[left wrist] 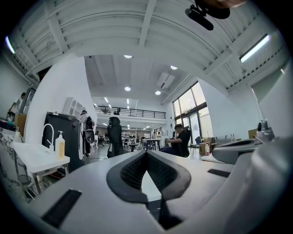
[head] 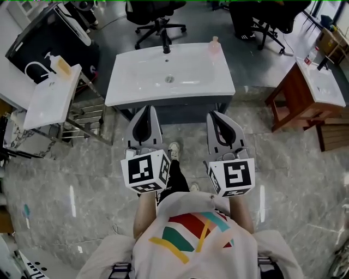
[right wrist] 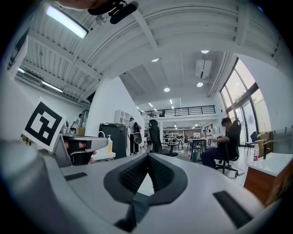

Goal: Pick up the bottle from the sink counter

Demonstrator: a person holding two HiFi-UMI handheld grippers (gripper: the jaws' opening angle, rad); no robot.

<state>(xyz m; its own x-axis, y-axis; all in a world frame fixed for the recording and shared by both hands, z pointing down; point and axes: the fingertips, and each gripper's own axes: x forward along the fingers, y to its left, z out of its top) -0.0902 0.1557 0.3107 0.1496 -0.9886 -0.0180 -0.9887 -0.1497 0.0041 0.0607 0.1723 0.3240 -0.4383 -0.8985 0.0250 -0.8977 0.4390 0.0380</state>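
Observation:
A small pink bottle [head: 214,46] stands upright at the back right corner of the white sink counter [head: 136,87], to the right of the black faucet [head: 166,48]. Both grippers are held side by side just in front of the counter's near edge, pointing toward it and well short of the bottle. My left gripper [head: 146,110] has its jaws together with nothing between them, as the left gripper view [left wrist: 146,154] also shows. My right gripper [head: 216,115] is likewise shut and empty [right wrist: 147,156]. The bottle does not show in either gripper view.
A second white sink stand [head: 38,103] with a soap dispenser [head: 64,66] is at the left. A wooden cabinet with a sink [head: 297,95] is at the right. Office chairs [head: 158,16] stand behind the counter. A seated person [right wrist: 224,146] is farther off.

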